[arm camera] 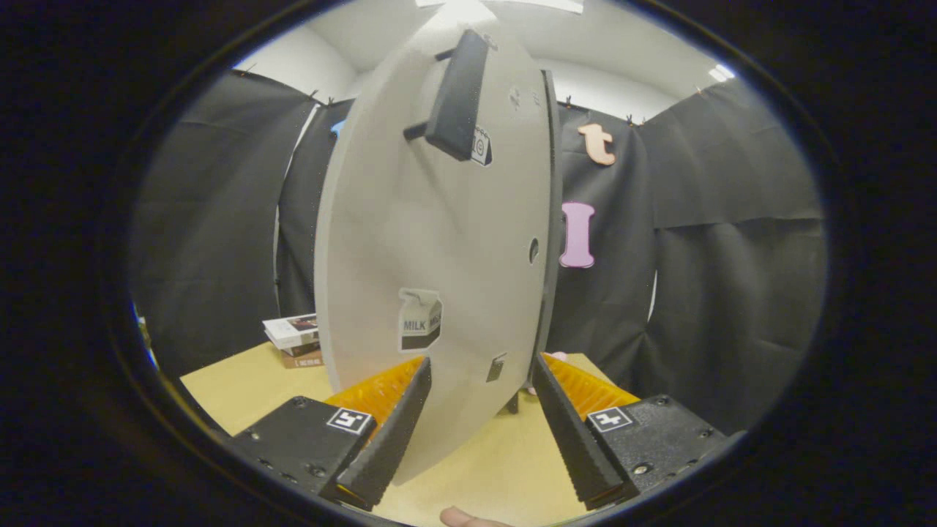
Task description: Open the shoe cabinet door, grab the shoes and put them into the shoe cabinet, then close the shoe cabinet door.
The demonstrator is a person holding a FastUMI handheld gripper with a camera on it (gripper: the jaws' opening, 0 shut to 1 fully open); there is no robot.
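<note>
The claw (479, 366) stands wide, its two fingers spread apart with nothing pressed between them; the lower edge of the shoe cabinet door (432, 241) hangs in the gap, nearer the left finger, and whether it touches that finger cannot be told. The door is a pale grey panel seen at a slant, swung out toward the camera and rising well above the fingers. A dark bar handle (457, 95) stands off its upper part on short posts, a milk carton sticker (419, 320) sits low on its face just above the left finger, and a small round hole (534, 249) lies near its right edge. Along that edge runs a dark strip, perhaps the door's side. Beneath everything lies the light wooden tabletop (483, 468). Beyond the left finger, to the door's left, a small stack of books (294, 339) rests on the tabletop. A fingertip (460, 518) of a person shows just below the fingers.
</note>
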